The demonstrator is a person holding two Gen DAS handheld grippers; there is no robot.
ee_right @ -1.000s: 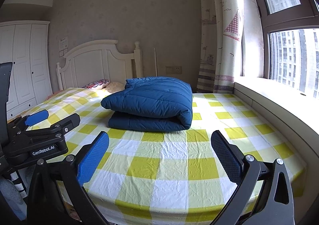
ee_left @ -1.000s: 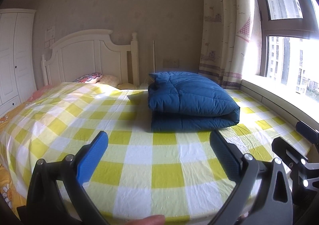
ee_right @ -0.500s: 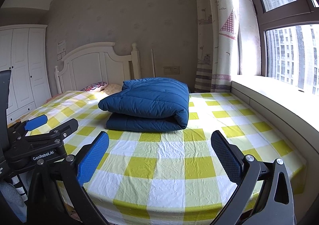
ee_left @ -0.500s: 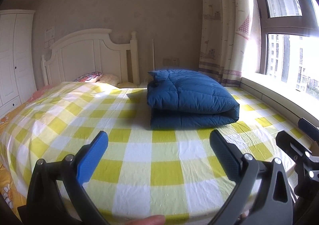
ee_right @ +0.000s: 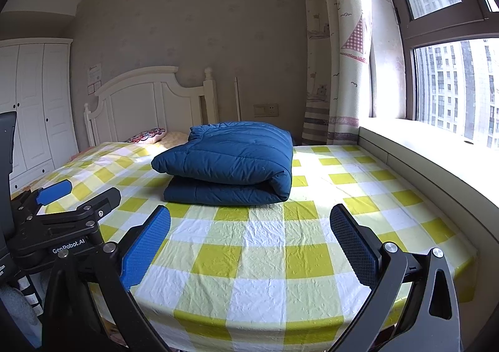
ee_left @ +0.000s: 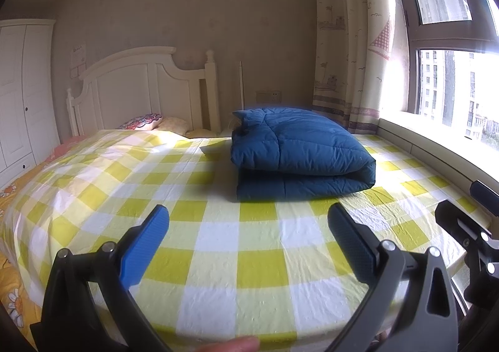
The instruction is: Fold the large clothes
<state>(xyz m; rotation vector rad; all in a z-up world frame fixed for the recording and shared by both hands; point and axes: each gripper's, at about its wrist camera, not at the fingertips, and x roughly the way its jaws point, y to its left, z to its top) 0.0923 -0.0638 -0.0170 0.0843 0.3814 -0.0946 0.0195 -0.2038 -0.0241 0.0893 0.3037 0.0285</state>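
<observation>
left gripper (ee_left: pixel 248 229) agape | right gripper (ee_right: pixel 249 229) agape | puffy quilted jacket (ee_right: pixel 229 166) – folded

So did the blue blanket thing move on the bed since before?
No. The folded blue garment lies on the same yellow checks of the bed sheet, still in front of the headboard. Only the cameras shifted; both grippers stay open.

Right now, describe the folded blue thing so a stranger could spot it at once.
Start at the bed with the yellow-and-white checked sheet. Toward its window side lies a folded blue quilted garment, doubled over in two thick layers. It is the only dark, solid-coloured thing there; the patterned pillow by the white headboard is small and multicoloured.
</observation>
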